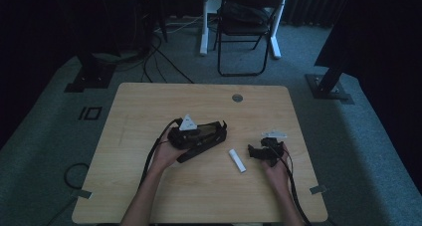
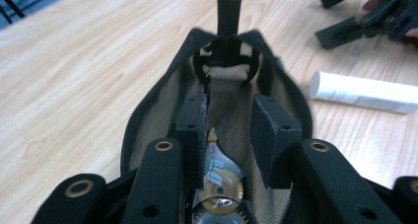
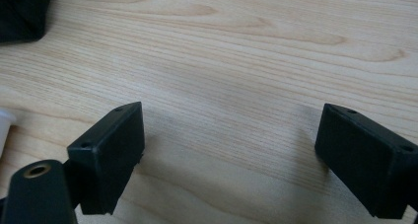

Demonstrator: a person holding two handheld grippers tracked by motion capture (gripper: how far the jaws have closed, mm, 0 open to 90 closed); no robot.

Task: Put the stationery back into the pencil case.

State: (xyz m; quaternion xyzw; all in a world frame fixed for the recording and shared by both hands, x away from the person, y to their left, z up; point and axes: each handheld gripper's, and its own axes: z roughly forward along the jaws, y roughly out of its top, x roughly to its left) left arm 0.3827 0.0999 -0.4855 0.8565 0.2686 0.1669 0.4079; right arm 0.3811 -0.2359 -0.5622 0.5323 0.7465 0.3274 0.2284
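Note:
A black zip pouch (image 1: 201, 147) with a beige lining lies at the middle of the table. My left gripper (image 1: 215, 131) reaches into its mouth. In the left gripper view the two jaws (image 2: 229, 115) stand a little apart inside the pouch (image 2: 157, 100), nothing pinched between the pads, and the zip pull (image 2: 229, 12) sticks up at the far end. A white tube (image 1: 237, 160) lies flat on the wood to the right of the pouch (image 2: 365, 92). My right gripper (image 1: 254, 152) rests beyond the tube (image 2: 340, 14), its jaws wide open over bare wood (image 3: 229, 150).
The wooden table (image 1: 149, 111) has a round cable hole (image 1: 237, 97) near its far edge. A black folding chair (image 1: 246, 22) and cables stand on the carpet behind. A corner of the pouch (image 3: 22, 12) shows at the top left of the right gripper view.

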